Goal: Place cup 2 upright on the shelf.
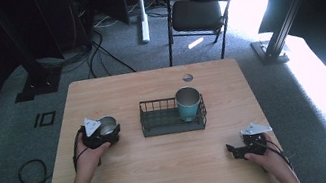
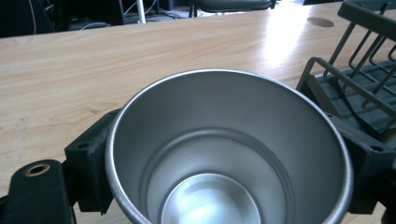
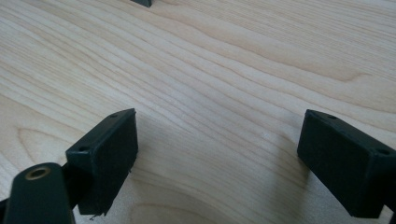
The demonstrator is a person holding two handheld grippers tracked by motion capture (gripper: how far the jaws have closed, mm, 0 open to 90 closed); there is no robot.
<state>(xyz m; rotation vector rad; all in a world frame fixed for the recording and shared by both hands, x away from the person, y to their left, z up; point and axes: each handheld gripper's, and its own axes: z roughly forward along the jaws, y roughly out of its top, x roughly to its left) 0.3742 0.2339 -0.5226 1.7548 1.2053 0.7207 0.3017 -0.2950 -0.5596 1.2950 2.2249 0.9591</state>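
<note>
Your left claw [image 1: 107, 129] pinches the steel cup [image 1: 107, 125] beside the wire rack [image 1: 173, 126], where a teal cup [image 1: 188, 103] already stands; your right claw [image 1: 235, 151] rests spread.

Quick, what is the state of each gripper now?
Left gripper: closed on the steel cup.
Right gripper: open, holding nothing, above the table.
</note>
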